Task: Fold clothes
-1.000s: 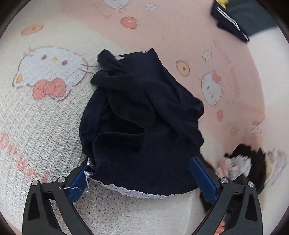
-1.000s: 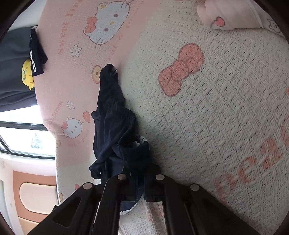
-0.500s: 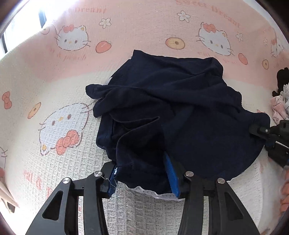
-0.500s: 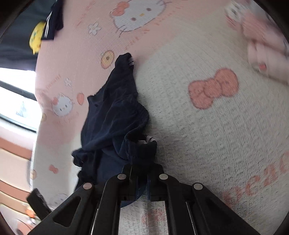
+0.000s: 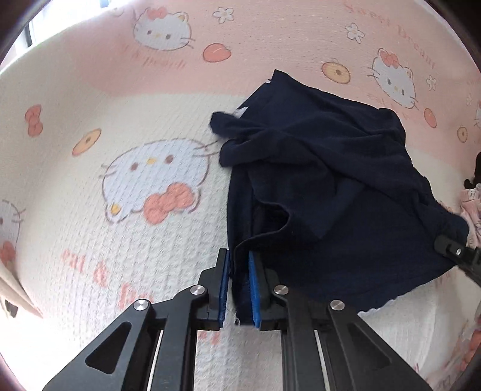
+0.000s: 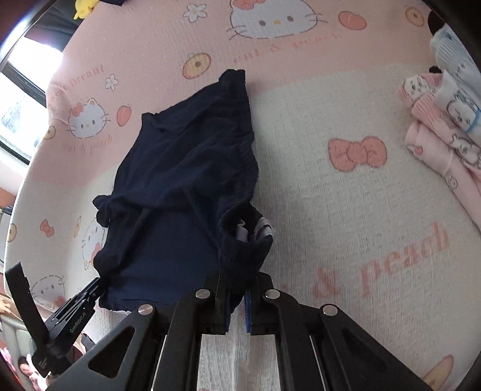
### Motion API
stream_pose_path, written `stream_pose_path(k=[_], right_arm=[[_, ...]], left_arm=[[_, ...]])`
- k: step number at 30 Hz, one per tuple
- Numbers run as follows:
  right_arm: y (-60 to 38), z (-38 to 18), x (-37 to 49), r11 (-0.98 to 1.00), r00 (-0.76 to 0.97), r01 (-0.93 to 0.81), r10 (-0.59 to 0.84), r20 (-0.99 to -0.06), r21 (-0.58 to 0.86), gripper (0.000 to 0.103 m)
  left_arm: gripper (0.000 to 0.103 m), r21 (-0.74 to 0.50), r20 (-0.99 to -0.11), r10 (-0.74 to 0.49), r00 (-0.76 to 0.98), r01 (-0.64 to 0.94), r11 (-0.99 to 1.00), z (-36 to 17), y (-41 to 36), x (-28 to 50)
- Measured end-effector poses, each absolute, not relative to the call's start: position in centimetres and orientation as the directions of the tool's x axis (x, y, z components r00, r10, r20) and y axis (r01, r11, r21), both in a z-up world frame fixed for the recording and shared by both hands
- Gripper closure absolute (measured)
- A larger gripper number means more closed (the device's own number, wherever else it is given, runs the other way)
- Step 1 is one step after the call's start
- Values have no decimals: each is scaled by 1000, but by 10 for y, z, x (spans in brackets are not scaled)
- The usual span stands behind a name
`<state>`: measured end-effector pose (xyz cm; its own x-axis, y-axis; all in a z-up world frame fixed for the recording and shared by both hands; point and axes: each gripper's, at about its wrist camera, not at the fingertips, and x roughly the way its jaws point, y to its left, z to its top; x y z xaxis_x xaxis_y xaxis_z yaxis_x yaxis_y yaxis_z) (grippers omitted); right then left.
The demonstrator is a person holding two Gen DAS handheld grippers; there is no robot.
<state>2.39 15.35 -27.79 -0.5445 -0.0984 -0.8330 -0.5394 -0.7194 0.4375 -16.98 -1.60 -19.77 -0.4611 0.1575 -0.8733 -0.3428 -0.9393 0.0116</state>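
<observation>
A dark navy garment point(image 5: 336, 192) lies crumpled on a pink and white cartoon-cat blanket point(image 5: 126, 210). My left gripper point(image 5: 239, 288) is shut on its near left edge, navy cloth pinched between the blue pads. My right gripper point(image 6: 237, 297) is shut on the garment's near right corner point(image 6: 240, 249), where a white label shows. The right gripper's tip shows at the right edge of the left wrist view point(image 5: 457, 252). The left gripper shows at the lower left of the right wrist view point(image 6: 75, 312). The garment point(image 6: 186, 168) is stretched between the two grippers.
A stack of folded pink and white clothes point(image 6: 445, 126) lies at the right on the blanket. A window point(image 6: 18, 99) is at the far left. Dark clothing and a yellow item point(image 6: 84, 4) sit beyond the blanket's top edge.
My left gripper has closed from wide open onto the garment's edge. Both grippers have spread apart, and the garment has been pulled flatter and wider across the blanket.
</observation>
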Motion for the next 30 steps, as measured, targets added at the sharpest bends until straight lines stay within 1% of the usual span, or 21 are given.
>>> stream_pose_path(k=[5,8,10,11,13,14,15,16,17,18,19,20,21,22,23,24,28,30], right_arm=[[158,-277,29,-696,-554,-544,-120,-824,468,100],[160,-274,36,-696,-562,-538,-125,-818,476,100],[164,-276,39,-668,-580,-540,-146,-802,512,100],[167,-279,41,-637,-603,-534,-176,-778,557,95],[173,-286,47,-546,-642,-533,-236,-729,646,85],[176,-291,51,-496,-664,-529,-263,-700,689,70],[177,-296,55,-435,-684,-528,-290,-669,729,61],[177,-302,58,-372,-704,-525,-315,-636,766,61],[178,-307,62,-306,-725,-519,-337,-601,798,61],[178,-312,66,-239,-745,-512,-356,-564,825,61],[177,-315,69,-194,-758,-503,-368,-538,842,61],[177,-318,73,-151,-771,-494,-379,-512,856,61],[176,-320,76,-107,-784,-484,-388,-485,868,59],[174,-321,77,-93,-785,-485,-392,-479,870,57],[171,-321,77,-93,-784,-484,-394,-479,870,53],[169,-320,77,-94,-784,-484,-396,-478,870,51],[153,-320,72,-108,-762,-495,-422,-491,862,50],[148,-325,70,-91,-756,-503,-435,-489,859,48]], left_arm=[[92,23,-878,154,-452,-361,-932,-193,-25,-160],[92,0,-884,169,-435,-361,-933,-193,-30,-160],[92,-43,-891,199,-408,-360,-932,-193,-33,-162],[92,-102,-890,240,-387,-344,-933,-192,-37,-164],[92,-279,-868,368,-335,-285,-917,-192,-49,-170],[91,-379,-850,439,-292,-242,-893,-195,-56,-175],[89,-458,-832,493,-254,-188,-869,-200,-62,-177],[80,-518,-814,535,-227,-133,-845,-204,-68,-177],[60,-573,-792,576,-203,-76,-816,-209,-73,-176],[49,-626,-762,618,-192,-26,-780,-212,-79,-175],[34,-677,-723,662,-197,12,-736,-214,-84,-172],[26,-710,-696,690,-200,50,-702,-215,-89,-169],[23,-725,-685,702,-197,89,-683,-218,-94,-167],[21,-738,-674,713,-194,127,-663,-220,-99,-165],[21,-749,-662,724,-192,165,-641,-222,-103,-163],[21,-760,-649,737,-189,197,-619,-225,-108,-162],[21,-791,-607,767,-208,246,-560,-230,-119,-150],[21,-791,-608,765,-213,241,-562,-230,-110,-157]])
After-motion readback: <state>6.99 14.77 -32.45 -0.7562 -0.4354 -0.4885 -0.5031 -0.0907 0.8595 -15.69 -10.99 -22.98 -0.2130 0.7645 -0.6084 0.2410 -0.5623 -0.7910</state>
